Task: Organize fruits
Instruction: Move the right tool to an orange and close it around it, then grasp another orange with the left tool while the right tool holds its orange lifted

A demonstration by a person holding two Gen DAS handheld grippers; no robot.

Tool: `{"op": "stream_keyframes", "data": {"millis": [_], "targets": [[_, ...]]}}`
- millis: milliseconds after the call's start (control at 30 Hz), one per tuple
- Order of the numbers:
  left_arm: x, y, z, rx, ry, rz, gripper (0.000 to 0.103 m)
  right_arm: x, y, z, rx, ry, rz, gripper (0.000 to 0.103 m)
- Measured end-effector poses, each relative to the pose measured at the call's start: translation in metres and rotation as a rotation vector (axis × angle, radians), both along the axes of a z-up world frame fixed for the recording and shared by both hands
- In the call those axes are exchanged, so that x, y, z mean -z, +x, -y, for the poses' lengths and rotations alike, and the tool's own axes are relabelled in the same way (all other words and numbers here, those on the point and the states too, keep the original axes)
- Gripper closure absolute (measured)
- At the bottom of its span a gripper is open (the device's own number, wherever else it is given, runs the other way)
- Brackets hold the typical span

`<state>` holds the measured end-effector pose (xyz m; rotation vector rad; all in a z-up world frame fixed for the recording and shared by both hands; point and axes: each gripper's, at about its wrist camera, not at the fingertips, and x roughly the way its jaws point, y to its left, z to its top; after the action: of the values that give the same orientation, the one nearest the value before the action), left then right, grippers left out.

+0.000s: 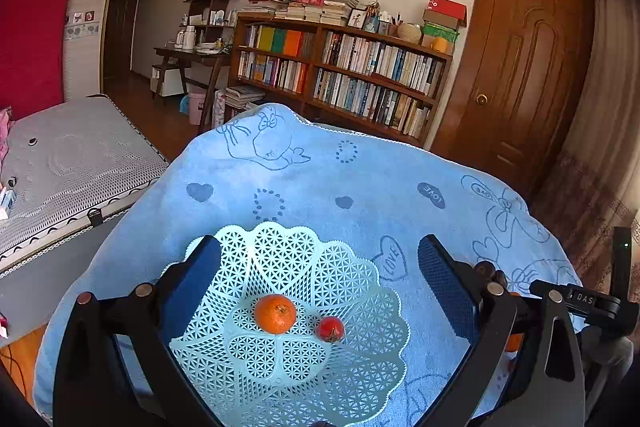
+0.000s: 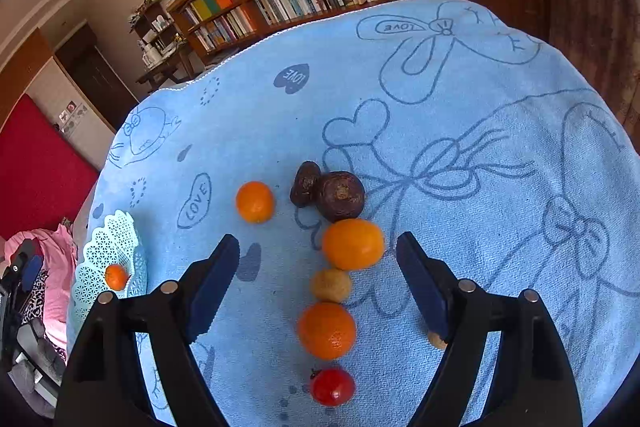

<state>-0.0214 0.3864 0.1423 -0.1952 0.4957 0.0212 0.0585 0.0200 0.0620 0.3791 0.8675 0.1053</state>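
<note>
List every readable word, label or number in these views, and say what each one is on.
"LOVE": inside the heart outline drawn on the blue towel.
"LOVE": upside down, on the solid dark heart.
"LOVE": upside down, on the bow ribbon.
"DAS": on the black right gripper, seen from the left wrist view.
Book spines on the bookshelf and the red box print: too small to read.

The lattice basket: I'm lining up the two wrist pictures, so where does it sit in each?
Left wrist: basket fills the lower centre between the open fingers.
Right wrist: basket is at the far left edge, partly hidden.
Shared landmark: the orange inside it.
</note>
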Motion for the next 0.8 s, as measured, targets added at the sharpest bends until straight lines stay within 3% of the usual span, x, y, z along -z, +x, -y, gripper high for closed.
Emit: {"op": "stream_keyframes", "data": {"millis": [367, 633, 800], "targets": [[0.003, 0.003, 0.002, 0.007, -0.001, -0.011, 0.003, 0.027, 0.035, -0.009, 0.022, -0.146, -0.086, 0.023], [0.010, 0.006, 0.008, 0.021, 0.006, -0.028, 0.003, 0.044, 0.039, -0.018, 0.004, -0.230, -0.122, 0.057], [0.015, 0.009, 0.014, 0.032, 0.015, -0.044, 0.003, 0.038, 0.030, -0.012, 0.005, -0.210, -0.091, 0.057]]}}
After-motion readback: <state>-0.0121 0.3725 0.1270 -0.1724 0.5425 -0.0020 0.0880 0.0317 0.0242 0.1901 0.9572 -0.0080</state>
